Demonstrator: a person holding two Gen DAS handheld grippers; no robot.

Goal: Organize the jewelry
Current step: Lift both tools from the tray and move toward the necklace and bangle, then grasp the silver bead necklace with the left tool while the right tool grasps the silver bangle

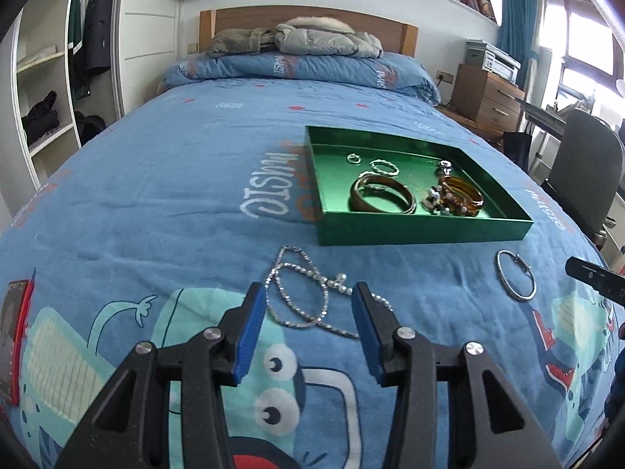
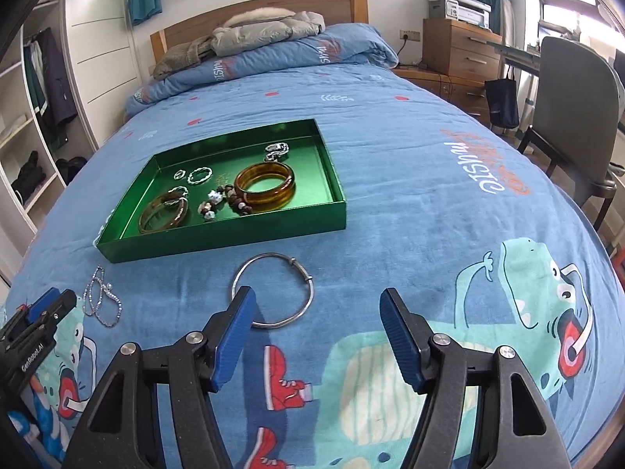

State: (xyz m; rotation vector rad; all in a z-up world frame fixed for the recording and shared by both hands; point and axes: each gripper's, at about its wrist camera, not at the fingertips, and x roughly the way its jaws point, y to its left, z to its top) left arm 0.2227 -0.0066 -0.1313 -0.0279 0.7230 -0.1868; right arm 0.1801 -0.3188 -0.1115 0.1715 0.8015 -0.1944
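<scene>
A green tray (image 1: pixel 410 230) (image 2: pixel 218 234) lies on the blue bedspread and holds amber bangles (image 1: pixel 381 195) (image 2: pixel 265 185), small silver rings (image 1: pixel 384 167) and a beaded bracelet (image 1: pixel 441 199). A silver chain necklace (image 1: pixel 304 297) (image 2: pixel 102 297) lies on the bed just ahead of my left gripper (image 1: pixel 308 301), which is open and empty, fingers either side of it. A silver bangle (image 2: pixel 273 293) (image 1: pixel 515 275) lies in front of my right gripper (image 2: pixel 318 306), open and empty, its left finger tip at the bangle's rim.
A red phone (image 1: pixel 15 336) lies at the bed's left edge. A folded duvet and jackets (image 1: pixel 312 39) sit at the headboard. A grey chair (image 2: pixel 574 117) and wooden drawers (image 2: pixel 461 51) stand right of the bed; open shelves stand left.
</scene>
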